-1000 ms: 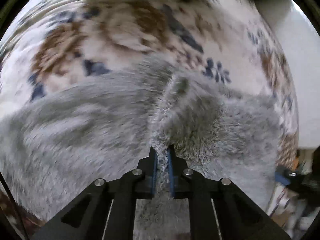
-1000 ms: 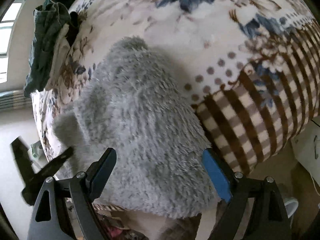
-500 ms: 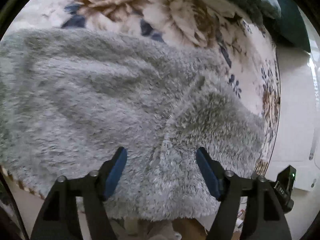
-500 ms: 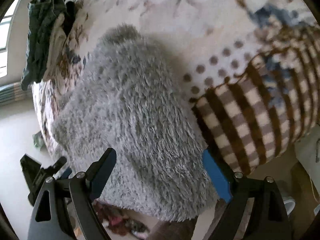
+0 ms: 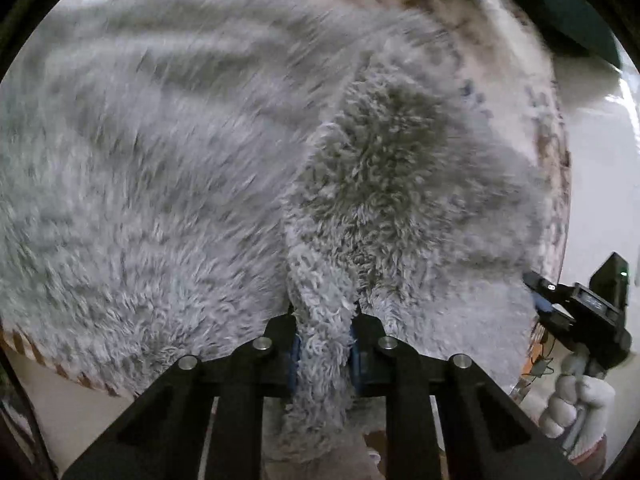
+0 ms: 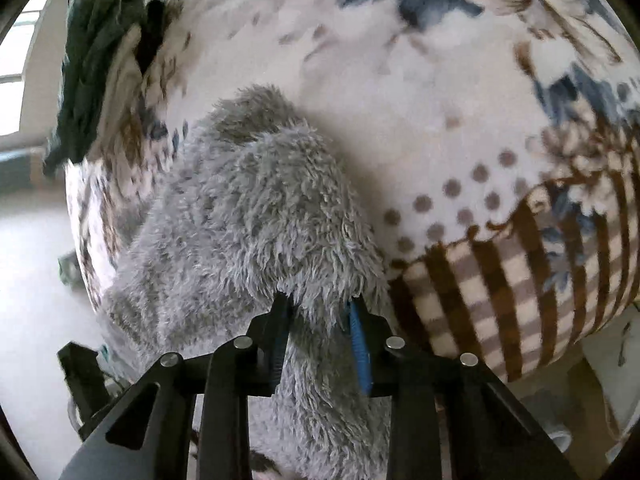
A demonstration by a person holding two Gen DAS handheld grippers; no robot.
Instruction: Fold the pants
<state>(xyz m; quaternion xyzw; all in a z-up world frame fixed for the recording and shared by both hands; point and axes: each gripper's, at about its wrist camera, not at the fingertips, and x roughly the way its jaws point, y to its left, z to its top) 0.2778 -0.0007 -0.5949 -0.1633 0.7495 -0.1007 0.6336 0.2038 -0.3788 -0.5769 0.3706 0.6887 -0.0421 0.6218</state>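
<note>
The fluffy grey pants (image 5: 168, 184) lie spread on a floral blanket, with one edge hanging over the near side. My left gripper (image 5: 323, 326) is shut on a bunched fold of the pants at that near edge. In the right wrist view the pants (image 6: 248, 216) form a long heap, and my right gripper (image 6: 320, 308) is shut on their near end. The right gripper also shows at the right of the left wrist view (image 5: 538, 296), held by a white-gloved hand (image 5: 576, 408).
The floral blanket (image 6: 420, 80) covers the surface, with a brown checked border (image 6: 500, 300) at its near right edge. Dark green clothes (image 6: 92, 72) are piled at the far left corner. Pale floor (image 6: 36, 280) lies to the left, below the blanket's edge.
Both grippers were open half a second ago and have closed on the pants' near edge. The left gripper had let go of its earlier pinch a second ago and now grips again.
</note>
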